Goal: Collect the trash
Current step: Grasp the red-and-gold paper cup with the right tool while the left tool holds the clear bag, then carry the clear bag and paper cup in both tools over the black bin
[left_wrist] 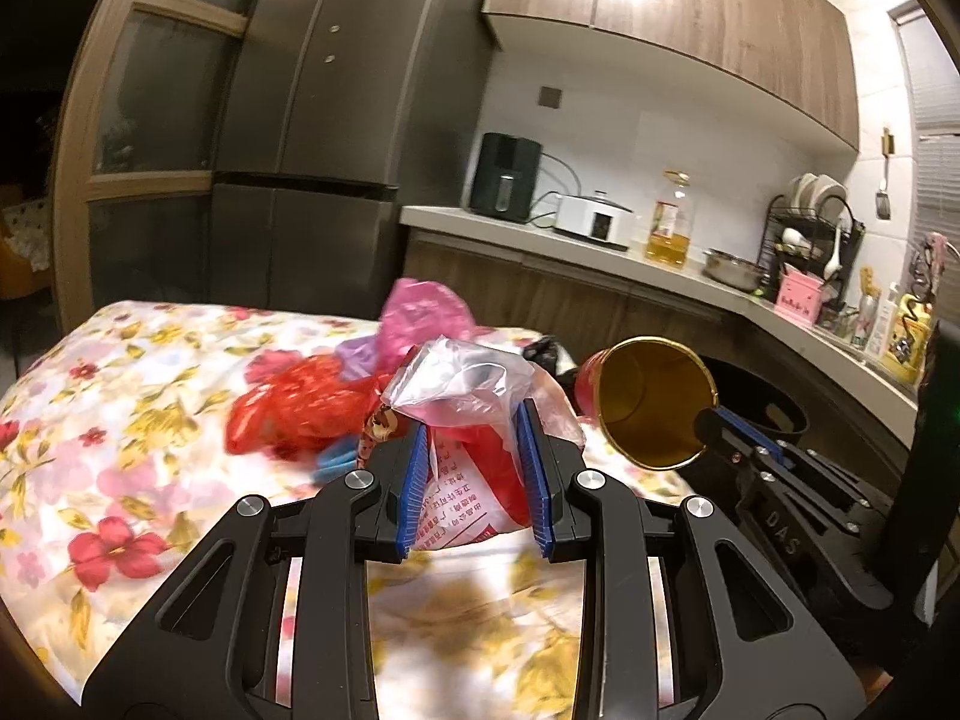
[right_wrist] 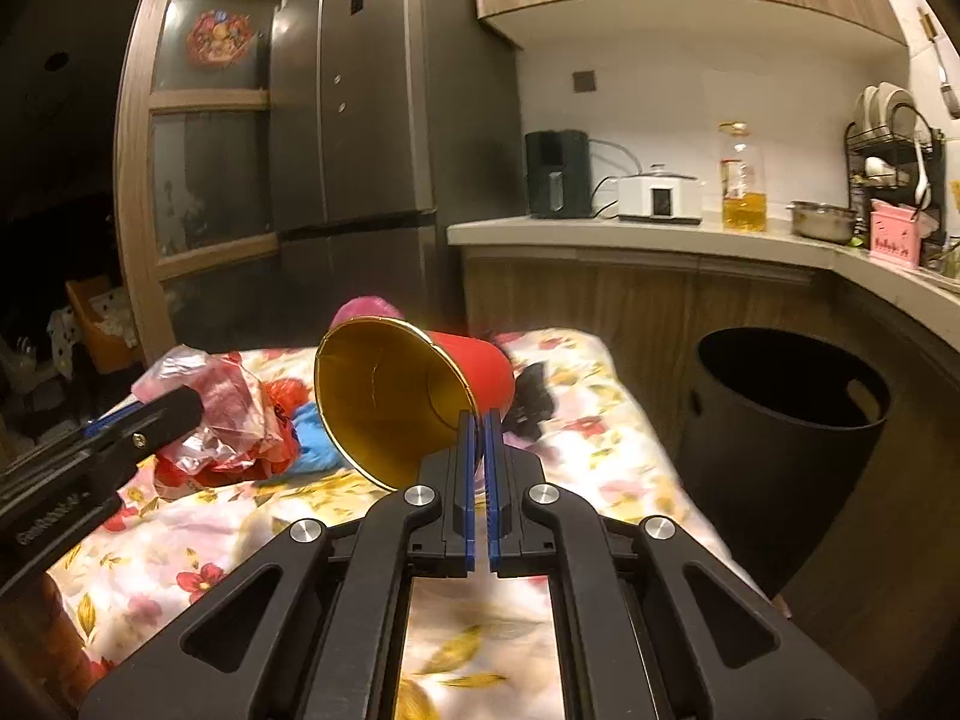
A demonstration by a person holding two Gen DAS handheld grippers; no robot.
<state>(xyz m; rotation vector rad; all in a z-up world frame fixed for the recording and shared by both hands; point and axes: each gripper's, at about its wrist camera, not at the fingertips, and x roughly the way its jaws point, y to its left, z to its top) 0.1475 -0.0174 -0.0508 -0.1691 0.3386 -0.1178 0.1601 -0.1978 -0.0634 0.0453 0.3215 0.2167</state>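
Black bin (right_wrist: 786,420) beside table; crumpled bags (left_wrist: 312,402) near.

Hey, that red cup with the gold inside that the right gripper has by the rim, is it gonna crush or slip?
The red cup looks like thin paper and probably light; pinched at the rim by the right gripper, its wall may dent. It hangs tilted on its side, so it could swivel in the grip. Inside it looks empty, so spilling seems unlikely.
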